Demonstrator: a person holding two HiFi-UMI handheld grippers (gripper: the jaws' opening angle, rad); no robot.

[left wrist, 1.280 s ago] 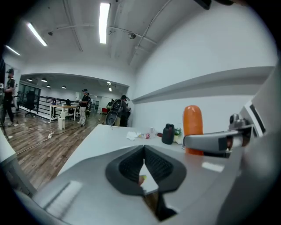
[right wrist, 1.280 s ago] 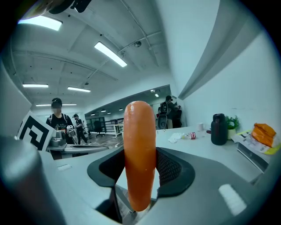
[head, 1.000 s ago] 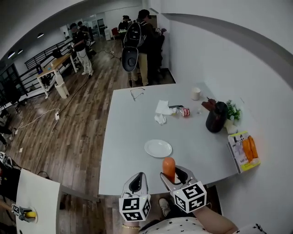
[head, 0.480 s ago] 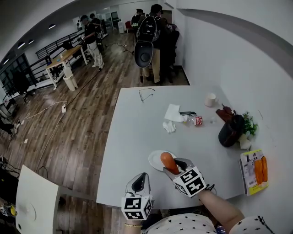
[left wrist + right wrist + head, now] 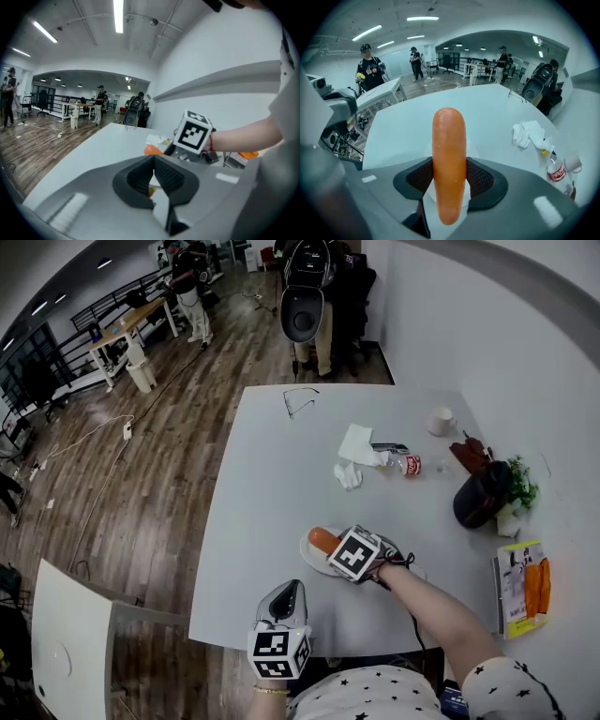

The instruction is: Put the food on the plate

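The left gripper (image 5: 287, 594) hangs at the table's (image 5: 267, 474) near edge, nearer the person than the plate (image 5: 311, 559) and a little to its left. Its own view shows the jaws pressed together at the tips with nothing held between them (image 5: 153, 168).

The plate lies on the table close to that near edge. Over its left part is the sausage (image 5: 323, 540), orange and smooth, sticking out past the jaw tips. Whether it touches the plate cannot be told. The right gripper (image 5: 333, 545) reaches over the plate from the right and pinches the sausage across its middle, one pad on each side (image 5: 449, 180).

Beyond the plate and to its right lie crumpled tissues (image 5: 356, 446) and a small bottle (image 5: 405, 464). Farther right of the plate stand a cup (image 5: 440, 420) and a black bag (image 5: 480, 493).
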